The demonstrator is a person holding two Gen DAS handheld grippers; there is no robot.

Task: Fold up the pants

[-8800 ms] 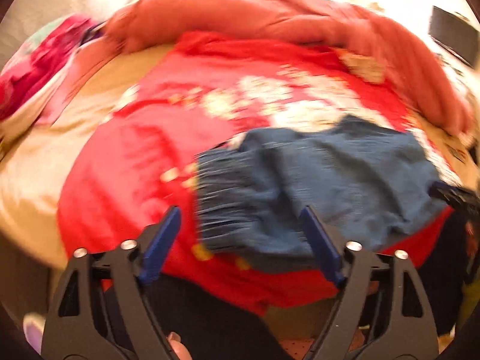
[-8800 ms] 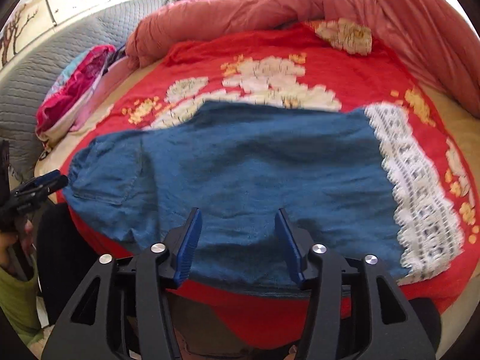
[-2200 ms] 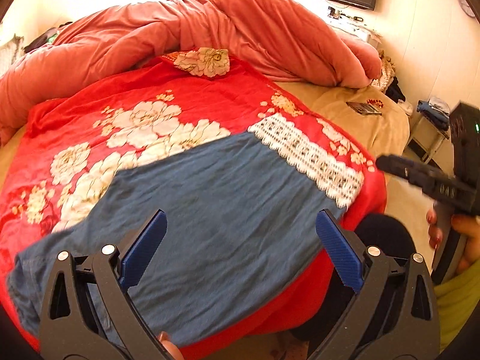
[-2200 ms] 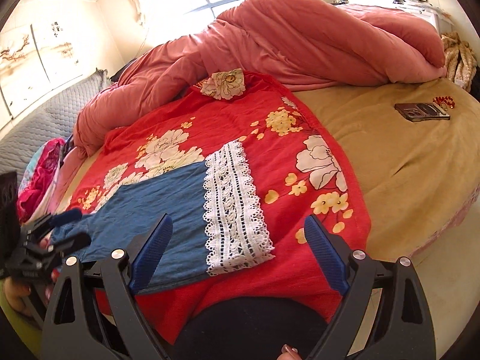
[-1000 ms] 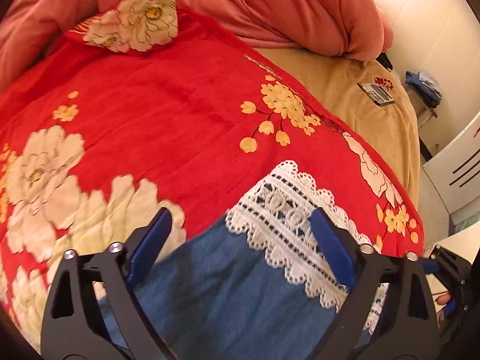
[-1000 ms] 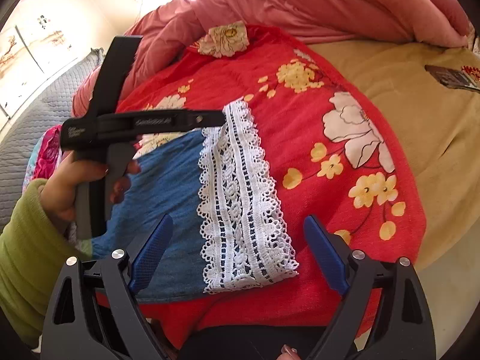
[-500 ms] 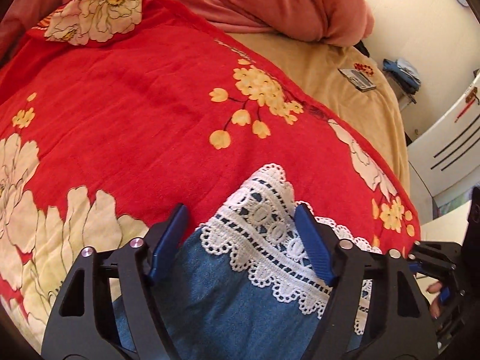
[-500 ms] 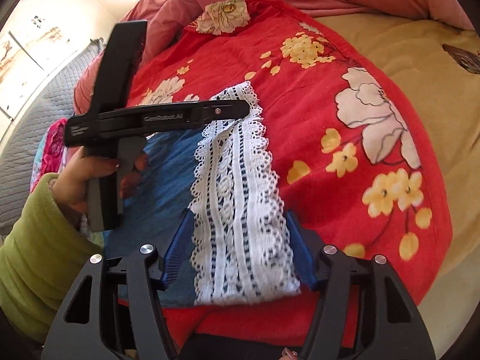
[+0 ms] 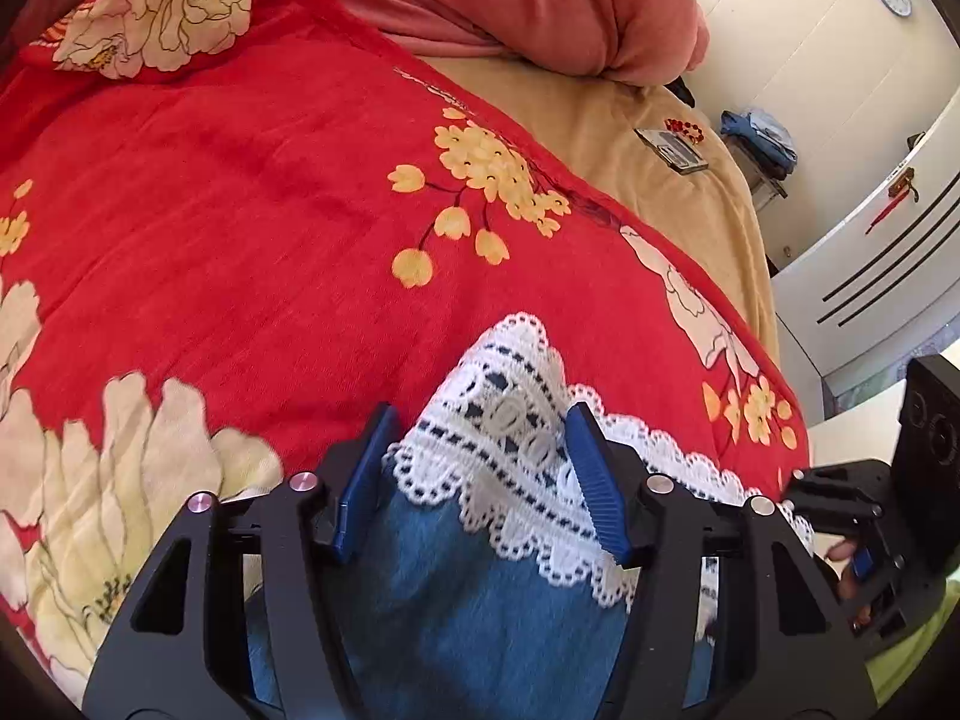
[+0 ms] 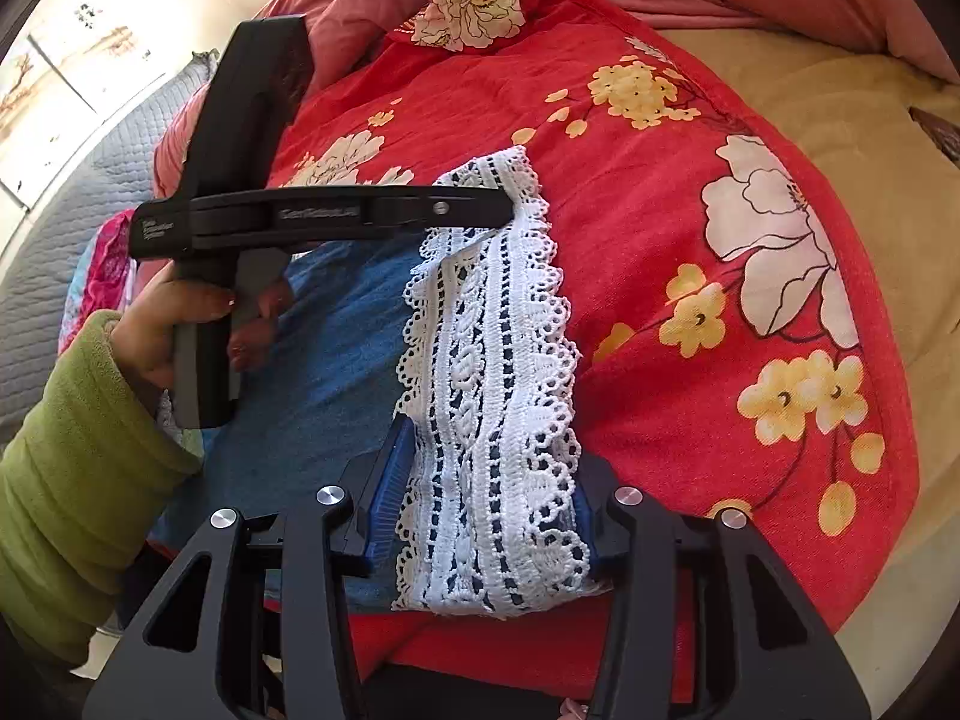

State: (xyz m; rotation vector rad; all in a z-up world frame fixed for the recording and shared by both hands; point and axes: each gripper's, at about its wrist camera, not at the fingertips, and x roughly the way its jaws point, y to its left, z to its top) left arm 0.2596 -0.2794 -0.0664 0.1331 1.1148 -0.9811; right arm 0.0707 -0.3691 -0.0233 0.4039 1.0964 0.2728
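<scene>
left gripper (image 9: 480,480) - half-closed round far lace corner, grip unclear | right gripper (image 10: 486,510) - same, near corner | pants (image 10: 336,360) stretch away to your left - you fold that way

Blue denim-like pants (image 10: 324,384) carry a white openwork lace hem (image 10: 492,420); the red blanket (image 9: 240,228) looks plush.
</scene>
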